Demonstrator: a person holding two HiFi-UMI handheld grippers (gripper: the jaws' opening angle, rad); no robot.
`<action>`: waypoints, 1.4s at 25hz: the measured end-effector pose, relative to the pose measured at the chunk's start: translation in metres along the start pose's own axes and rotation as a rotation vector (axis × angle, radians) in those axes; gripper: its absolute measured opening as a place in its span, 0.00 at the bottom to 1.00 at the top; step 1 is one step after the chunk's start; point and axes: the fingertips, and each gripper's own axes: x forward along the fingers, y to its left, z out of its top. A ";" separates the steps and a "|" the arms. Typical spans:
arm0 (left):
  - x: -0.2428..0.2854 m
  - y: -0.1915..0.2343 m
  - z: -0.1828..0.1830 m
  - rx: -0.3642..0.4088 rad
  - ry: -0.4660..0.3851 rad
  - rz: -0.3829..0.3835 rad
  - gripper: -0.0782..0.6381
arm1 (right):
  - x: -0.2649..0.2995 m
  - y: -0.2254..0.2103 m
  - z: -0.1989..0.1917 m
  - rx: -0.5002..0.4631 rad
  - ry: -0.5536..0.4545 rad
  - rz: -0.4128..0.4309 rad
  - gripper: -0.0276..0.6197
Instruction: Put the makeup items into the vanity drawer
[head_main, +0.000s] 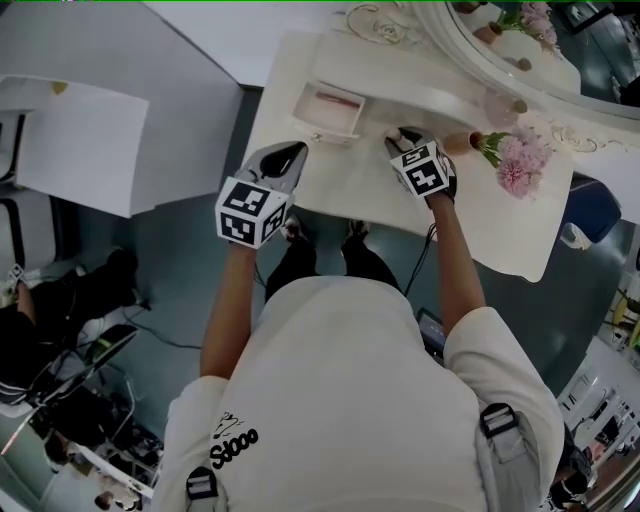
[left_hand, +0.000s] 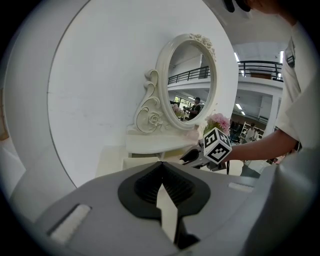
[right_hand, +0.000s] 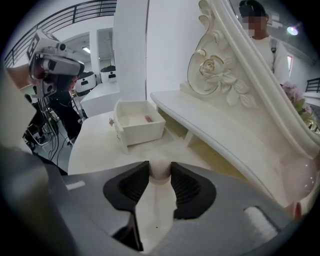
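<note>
hidden: small pale pink rounded item (right_hand: 160, 170) shows only its top, kind unclear | right claw (right_hand: 160, 174) clamped on it | left claw (left_hand: 161, 166) closed together, empty

The drawer (head_main: 322, 130) lies left of the flowers (head_main: 520, 165) on the vanity (head_main: 470, 222).

My left gripper (head_main: 288, 158) is held forward and low, jaws together with nothing between them. My right gripper (head_main: 405, 138) reaches further ahead, jaws clamped on a small pale pink item (right_hand: 160, 170).
</note>
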 end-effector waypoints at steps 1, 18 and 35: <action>-0.002 0.001 0.001 0.003 -0.004 0.000 0.13 | -0.003 0.001 0.006 0.000 -0.012 0.000 0.26; -0.055 0.065 0.000 -0.057 -0.052 0.082 0.13 | 0.033 0.062 0.119 -0.083 -0.062 0.121 0.26; -0.080 0.099 -0.007 -0.134 -0.112 0.095 0.13 | 0.056 0.080 0.148 -0.081 -0.062 0.167 0.33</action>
